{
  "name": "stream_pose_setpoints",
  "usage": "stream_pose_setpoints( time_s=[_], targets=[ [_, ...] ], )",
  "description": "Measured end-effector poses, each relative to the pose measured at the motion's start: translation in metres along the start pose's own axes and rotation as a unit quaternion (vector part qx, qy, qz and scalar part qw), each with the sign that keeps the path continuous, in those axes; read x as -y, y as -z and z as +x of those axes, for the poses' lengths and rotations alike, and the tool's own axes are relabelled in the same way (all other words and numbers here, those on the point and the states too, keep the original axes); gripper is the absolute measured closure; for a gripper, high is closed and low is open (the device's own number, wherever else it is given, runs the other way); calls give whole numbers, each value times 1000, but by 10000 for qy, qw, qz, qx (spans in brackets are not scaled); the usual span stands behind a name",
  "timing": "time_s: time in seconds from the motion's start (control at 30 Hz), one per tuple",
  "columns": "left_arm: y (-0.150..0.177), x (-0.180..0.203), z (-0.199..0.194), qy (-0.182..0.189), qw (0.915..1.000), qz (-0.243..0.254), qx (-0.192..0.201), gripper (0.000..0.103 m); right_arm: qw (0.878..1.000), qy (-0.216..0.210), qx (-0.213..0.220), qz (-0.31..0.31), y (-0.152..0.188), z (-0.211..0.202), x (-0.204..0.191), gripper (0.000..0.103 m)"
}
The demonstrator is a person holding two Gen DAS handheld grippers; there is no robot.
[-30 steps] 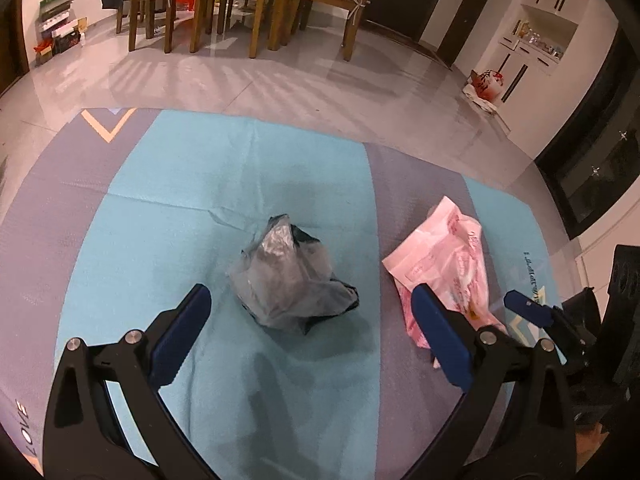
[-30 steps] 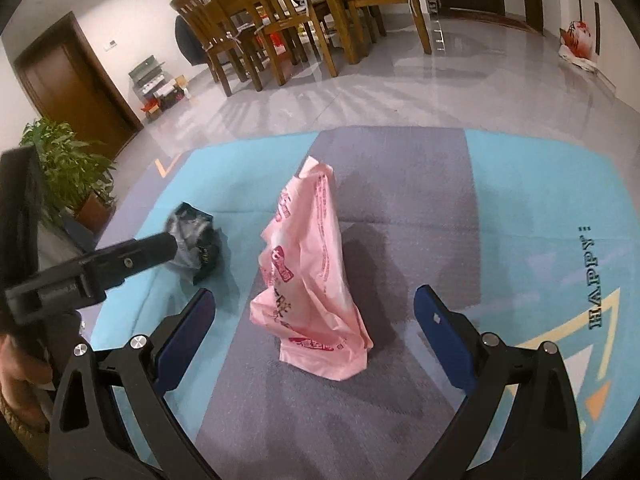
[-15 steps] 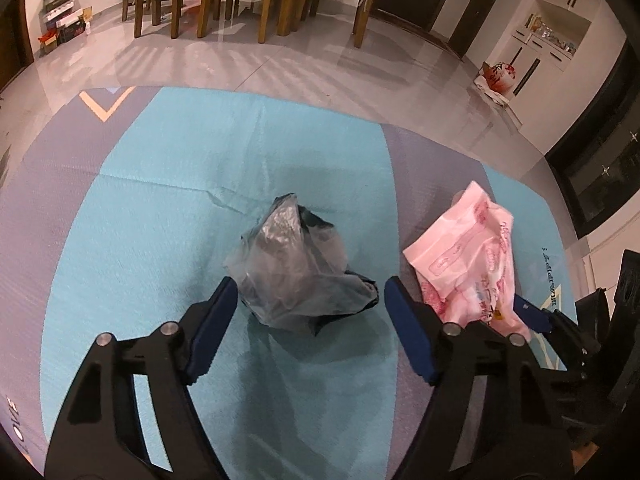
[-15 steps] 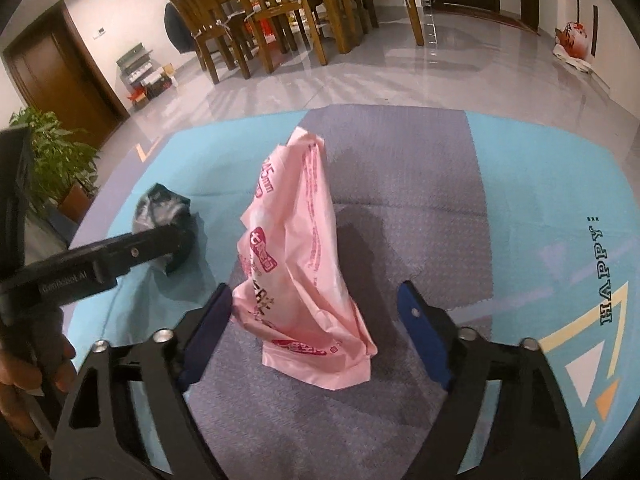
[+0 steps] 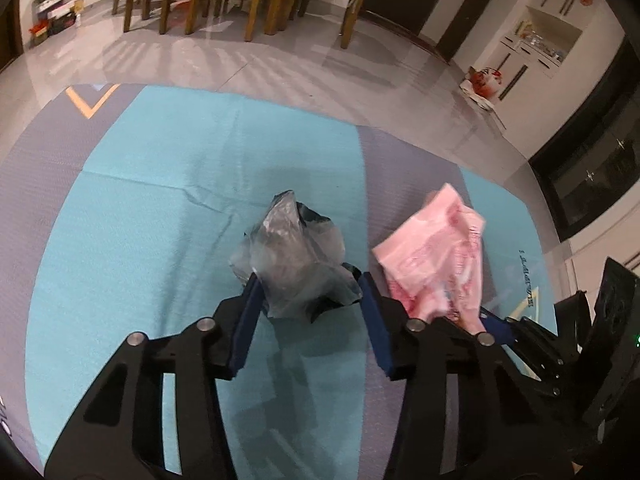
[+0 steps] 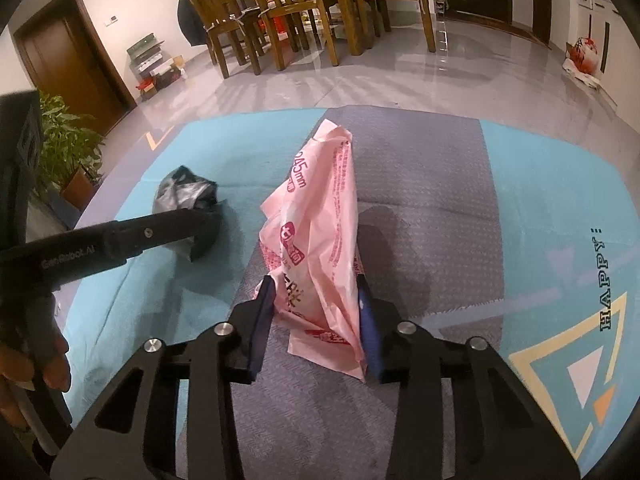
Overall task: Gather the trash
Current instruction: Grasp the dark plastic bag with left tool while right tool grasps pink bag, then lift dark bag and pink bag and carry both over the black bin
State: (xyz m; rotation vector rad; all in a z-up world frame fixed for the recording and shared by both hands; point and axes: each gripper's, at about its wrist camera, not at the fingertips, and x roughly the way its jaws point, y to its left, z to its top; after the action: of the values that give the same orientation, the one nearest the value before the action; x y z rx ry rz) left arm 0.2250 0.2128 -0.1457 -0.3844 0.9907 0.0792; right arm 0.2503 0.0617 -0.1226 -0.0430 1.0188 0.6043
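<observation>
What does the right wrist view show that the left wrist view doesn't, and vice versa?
Right wrist only: a potted plant, a brown door, the mat's HAPPY lettering, and a person's hand on the left hand-held gripper's handle.

Left wrist only: a white wall niche and dark glass doors.

Both: the grey bag between the left hand-held gripper pads, the pink bag between the right hand-held gripper pads, both just closing in; the mat and wooden chairs.

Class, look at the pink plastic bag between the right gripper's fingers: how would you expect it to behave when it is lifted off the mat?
The pink plastic bag looks thin and creased, so it will probably sag and dangle, not hold shape. It seems nearly empty, hence likely very light. The right gripper, whose jaws have just been closing around it, may slip on the glossy film.
</observation>
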Motion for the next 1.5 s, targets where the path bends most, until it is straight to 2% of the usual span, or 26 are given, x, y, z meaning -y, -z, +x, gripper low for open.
stream_pose_setpoints(
  time_s=[0.13, 0.37, 0.9, 1.5],
  targets=[
    [2, 7, -2, 130, 9999, 50, -31, 57, 10000, -6, -12, 32, -2, -1, 0, 67],
    [5, 17, -8, 113, 9997, 206, 25, 57, 10000, -25, 43, 59, -5, -9, 2, 72],
    [12, 36, -30, 12, 9986, 478, 211, 56, 9985, 96, 476, 234, -1, -50, 13, 73],
    [14, 58, -47, 22, 9951, 872, 459, 56, 9966, 162, 753, 283, 7, -82, 16, 73]
  ],
)
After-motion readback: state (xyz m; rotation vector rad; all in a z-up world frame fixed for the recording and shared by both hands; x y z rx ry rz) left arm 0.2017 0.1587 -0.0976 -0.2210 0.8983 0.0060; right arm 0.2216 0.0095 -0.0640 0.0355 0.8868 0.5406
